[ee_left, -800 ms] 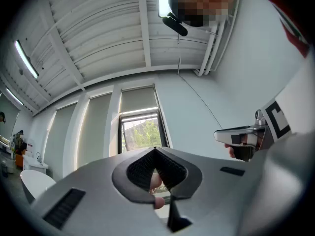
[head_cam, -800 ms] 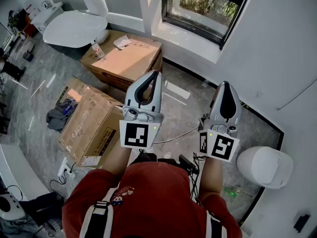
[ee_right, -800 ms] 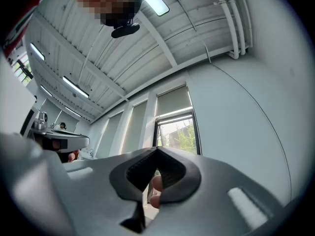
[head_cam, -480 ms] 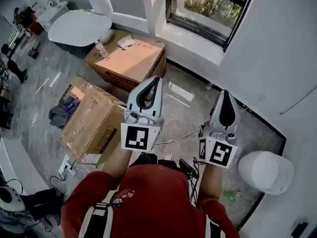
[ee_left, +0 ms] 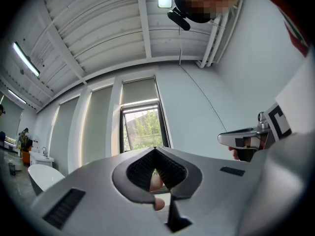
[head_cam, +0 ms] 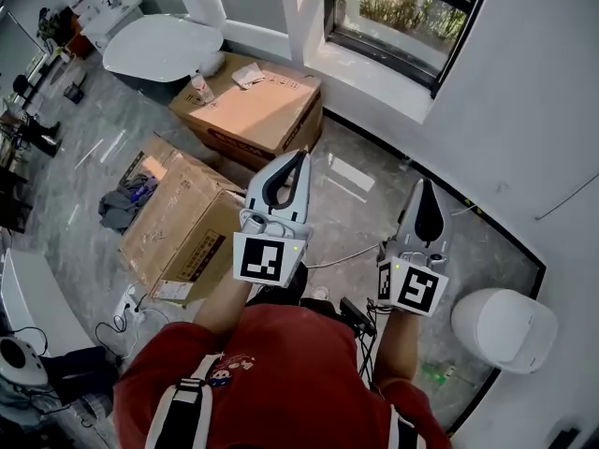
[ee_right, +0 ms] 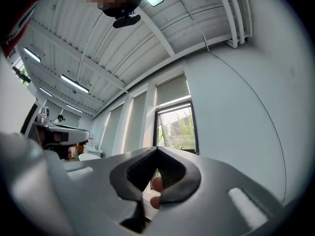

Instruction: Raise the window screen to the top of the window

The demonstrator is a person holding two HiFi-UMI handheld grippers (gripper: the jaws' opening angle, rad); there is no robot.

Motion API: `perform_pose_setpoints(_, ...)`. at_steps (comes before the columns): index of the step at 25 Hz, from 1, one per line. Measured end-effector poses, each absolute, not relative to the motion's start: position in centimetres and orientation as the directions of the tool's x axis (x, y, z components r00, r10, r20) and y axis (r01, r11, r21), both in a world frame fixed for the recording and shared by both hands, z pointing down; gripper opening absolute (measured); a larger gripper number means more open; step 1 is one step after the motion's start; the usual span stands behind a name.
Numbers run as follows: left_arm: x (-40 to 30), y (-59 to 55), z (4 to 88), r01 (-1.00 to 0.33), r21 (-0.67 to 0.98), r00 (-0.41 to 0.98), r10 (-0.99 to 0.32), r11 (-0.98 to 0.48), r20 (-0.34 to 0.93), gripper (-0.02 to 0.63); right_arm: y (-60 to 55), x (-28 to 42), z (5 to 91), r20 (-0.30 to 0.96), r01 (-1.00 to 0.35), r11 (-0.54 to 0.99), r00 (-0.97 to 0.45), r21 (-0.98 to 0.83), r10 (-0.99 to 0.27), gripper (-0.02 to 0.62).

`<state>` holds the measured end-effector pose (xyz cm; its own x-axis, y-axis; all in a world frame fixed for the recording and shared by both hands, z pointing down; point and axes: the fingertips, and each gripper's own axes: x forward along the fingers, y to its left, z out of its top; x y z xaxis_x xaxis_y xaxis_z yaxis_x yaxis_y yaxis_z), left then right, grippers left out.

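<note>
A black-framed window [head_cam: 407, 12] with greenery behind it is set in the white wall ahead, above a white sill [head_cam: 370, 78]. In both gripper views the window [ee_left: 142, 129] [ee_right: 176, 127] has a grey roller screen [ee_left: 139, 91] [ee_right: 173, 90] covering its upper part, lower edge near the frame's top. My left gripper [head_cam: 301, 154] is shut and empty, held level in front of me, well short of the wall. My right gripper [head_cam: 426, 183] is shut and empty too, beside it and a little nearer the wall.
Two cardboard boxes [head_cam: 257, 106] [head_cam: 182, 223] stand on the grey marble floor to the left. A white bathtub [head_cam: 161, 45] lies beyond them. A white bin [head_cam: 501, 321] sits at the right by the wall. Cables trail on the floor near my feet.
The view has shifted slightly towards the window; both grippers sit a little lower in the picture and stay shut.
</note>
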<state>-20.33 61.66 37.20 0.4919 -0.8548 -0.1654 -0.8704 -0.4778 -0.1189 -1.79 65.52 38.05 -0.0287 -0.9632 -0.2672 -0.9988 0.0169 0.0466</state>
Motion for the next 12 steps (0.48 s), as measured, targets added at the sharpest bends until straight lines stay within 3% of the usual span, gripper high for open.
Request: perform_pose_setpoints(12, -20.1, 56.9, 36.9, -0.878, -0.077, 0.477, -0.851, -0.472, -0.220, 0.005, 61.0, -1.5, 37.4, -0.294, -0.995, -0.007, -0.022, 0.095, -0.955, 0.011)
